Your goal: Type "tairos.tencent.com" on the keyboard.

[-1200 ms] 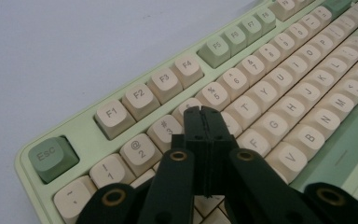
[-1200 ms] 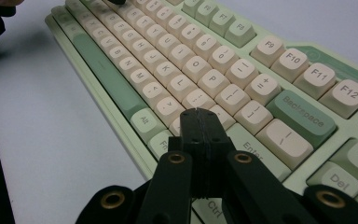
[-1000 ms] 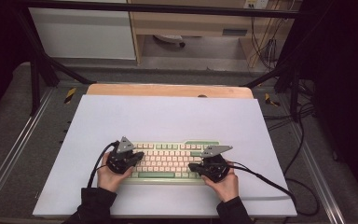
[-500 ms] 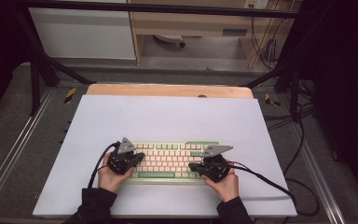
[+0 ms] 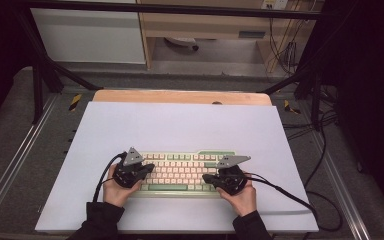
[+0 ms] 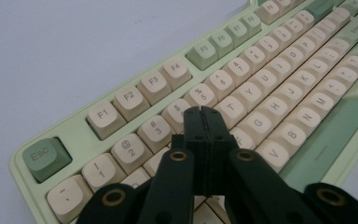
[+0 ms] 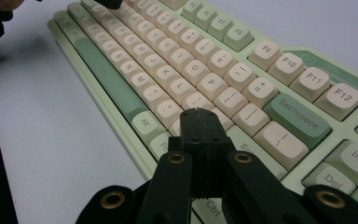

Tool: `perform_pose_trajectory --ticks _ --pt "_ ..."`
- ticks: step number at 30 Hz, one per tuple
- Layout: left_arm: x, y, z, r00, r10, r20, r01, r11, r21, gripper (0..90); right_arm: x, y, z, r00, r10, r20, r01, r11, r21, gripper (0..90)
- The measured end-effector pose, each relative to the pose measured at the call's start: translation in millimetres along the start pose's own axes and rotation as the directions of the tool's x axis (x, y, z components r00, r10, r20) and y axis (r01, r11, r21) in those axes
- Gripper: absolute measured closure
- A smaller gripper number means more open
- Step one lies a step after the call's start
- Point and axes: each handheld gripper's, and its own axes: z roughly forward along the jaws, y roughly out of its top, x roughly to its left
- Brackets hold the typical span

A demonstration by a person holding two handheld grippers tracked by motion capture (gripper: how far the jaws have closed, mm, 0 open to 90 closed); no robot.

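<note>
Over the left end of the keyboard (image 6: 261,74) my left gripper (image 6: 204,110) has its two black jaws pressed flat together, nothing between them, tips above the keys around 4, R and T; at the other end my right gripper (image 7: 199,112) is clamped together the same way, empty, its tips over the keys near the Enter and the bracket keys, with Backspace (image 7: 298,120) just beyond; from the high view my left hand (image 5: 116,186) and right hand (image 5: 240,192) sit at the keyboard's two near corners, each gripper angled inward toward the middle; the keyboard, pale green with cream caps and a green space bar (image 5: 167,187), lies on a white mat (image 5: 180,125) toward its near edge; a wooden table edge (image 5: 180,96) shows past the mat.
</note>
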Motion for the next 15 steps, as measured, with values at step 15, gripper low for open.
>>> perform_pose_trajectory --ticks 15 --pt "2.5 -9.6 -12.7 0.9999 -0.005 0.016 0.005 1.0000 -0.006 90.0 2.6 2.8 -2.0 0.9999 0.006 -0.010 -0.006 1.000 -0.016 90.0"
